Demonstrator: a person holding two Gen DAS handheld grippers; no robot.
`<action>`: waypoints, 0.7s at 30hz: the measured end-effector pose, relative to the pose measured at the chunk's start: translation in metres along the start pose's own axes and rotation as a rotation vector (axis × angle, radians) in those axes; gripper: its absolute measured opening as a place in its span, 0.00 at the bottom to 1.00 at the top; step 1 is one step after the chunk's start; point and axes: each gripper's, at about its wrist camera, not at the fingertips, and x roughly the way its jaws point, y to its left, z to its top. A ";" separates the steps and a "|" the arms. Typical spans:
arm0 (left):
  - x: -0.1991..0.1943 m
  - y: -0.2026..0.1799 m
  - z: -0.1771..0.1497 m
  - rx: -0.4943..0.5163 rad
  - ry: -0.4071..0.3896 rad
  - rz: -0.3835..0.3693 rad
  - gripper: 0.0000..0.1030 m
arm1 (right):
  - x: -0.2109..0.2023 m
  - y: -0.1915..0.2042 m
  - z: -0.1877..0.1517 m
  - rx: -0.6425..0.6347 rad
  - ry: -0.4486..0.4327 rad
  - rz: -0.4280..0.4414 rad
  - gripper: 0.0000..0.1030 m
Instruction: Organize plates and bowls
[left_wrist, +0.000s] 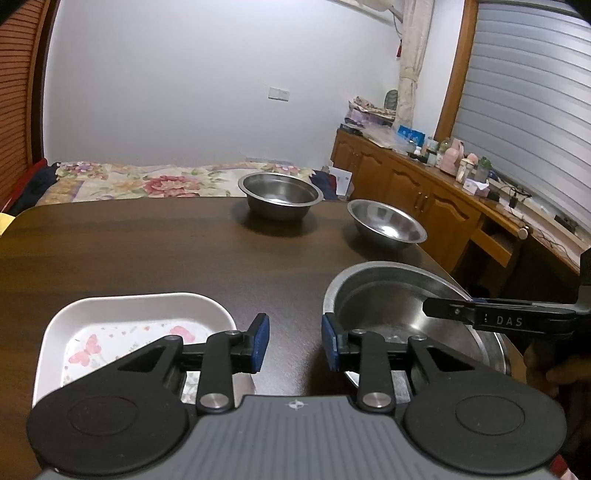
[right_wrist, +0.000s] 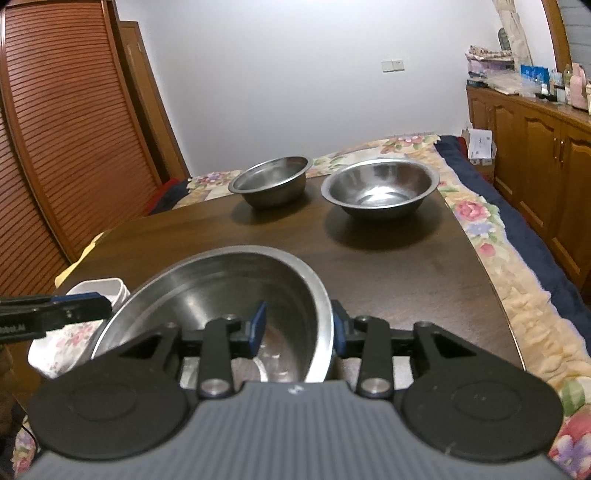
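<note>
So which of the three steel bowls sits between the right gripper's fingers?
The large near bowl: its rim passes between the right gripper fingers, pads apart. The two smaller bowls stand untouched at the far edge.

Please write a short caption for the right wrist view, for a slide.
Right gripper straddling the rim of a large steel bowl, jaws apart, on a dark table.

I can read "DAS" in pale letters on the side of the right gripper (left_wrist: 439, 309), where its black finger reaches in from the right in my left wrist view. In the right wrist view, lettering on the left gripper (right_wrist: 107, 304) is too blurred to read.
</note>
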 end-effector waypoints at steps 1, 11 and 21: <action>0.000 0.001 0.001 -0.002 -0.001 0.000 0.32 | 0.001 -0.001 0.001 0.002 0.001 0.002 0.38; -0.004 0.000 0.012 0.008 -0.023 0.006 0.32 | 0.005 0.001 0.007 -0.026 -0.004 -0.008 0.52; 0.002 -0.020 0.051 0.084 -0.053 -0.033 0.44 | -0.010 -0.017 0.024 -0.059 -0.036 -0.054 0.59</action>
